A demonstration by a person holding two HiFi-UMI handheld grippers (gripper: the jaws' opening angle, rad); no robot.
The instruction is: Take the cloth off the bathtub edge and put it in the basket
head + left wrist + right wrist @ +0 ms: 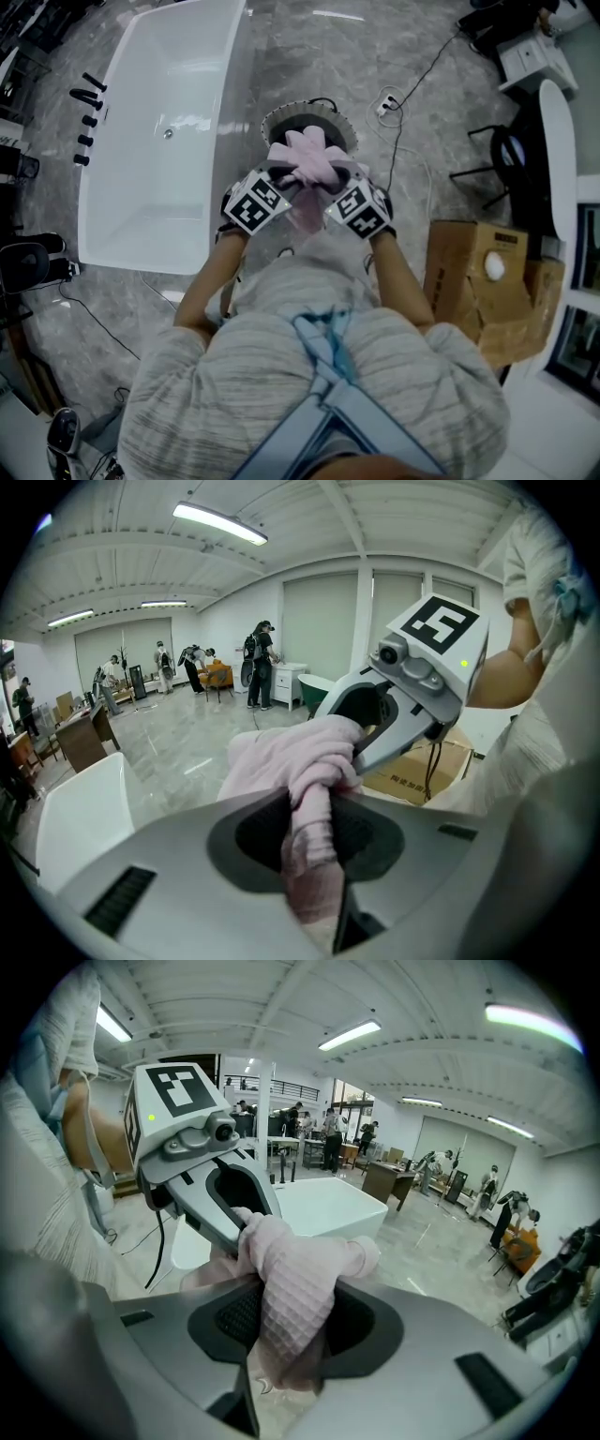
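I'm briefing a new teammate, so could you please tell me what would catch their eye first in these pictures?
A bunched pink cloth, pinched by both the left claw and the right claw, sits at the centre of the head view, over a round basket. A large white bathtub fills the upper left.

Grey marble floor. Cardboard box at right, white round item on top. Near it: black chair, white tabletop. White power strip with black cable on floor. Background: people standing in groups, ceiling strip lights, wooden desk.
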